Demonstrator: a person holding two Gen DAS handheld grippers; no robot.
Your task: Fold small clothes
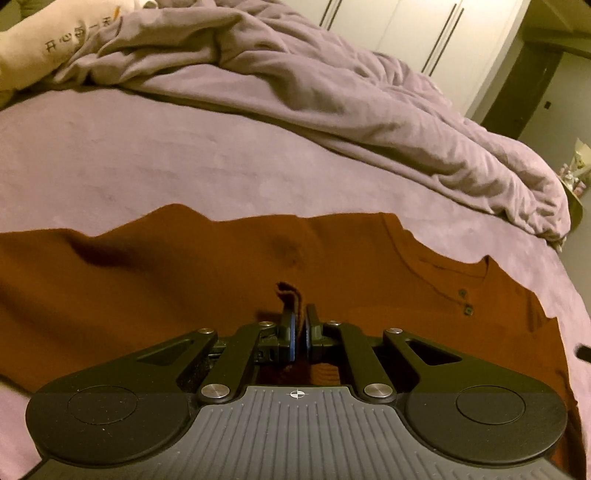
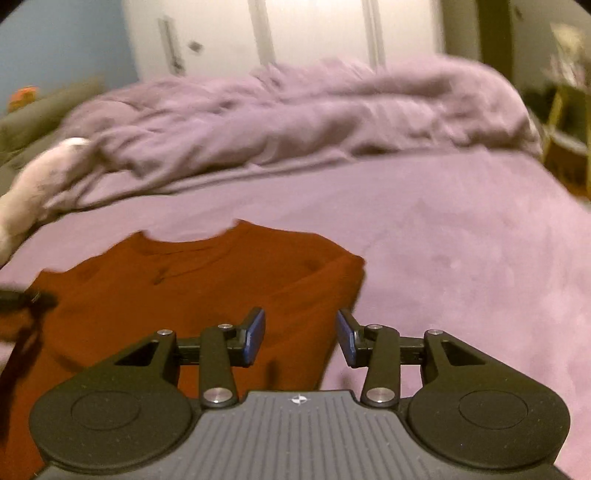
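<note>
Left gripper [image 1: 298, 325] pinches a fold of the rust shirt [image 1: 184, 288]; right gripper [image 2: 301, 338], wide apart above the shirt's edge, should grasp evenly.

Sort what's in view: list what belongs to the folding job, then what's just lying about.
Job: rust-orange shirt; left claw, shut on a pinch of its fabric; right claw, open above it.

Lying about: rumpled purple duvet; cream pillow; white wardrobe.

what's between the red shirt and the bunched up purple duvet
Only bare purple bedsheet separates the red shirt from the rumpled duvet; the left wrist view shows it sharpest.
</note>
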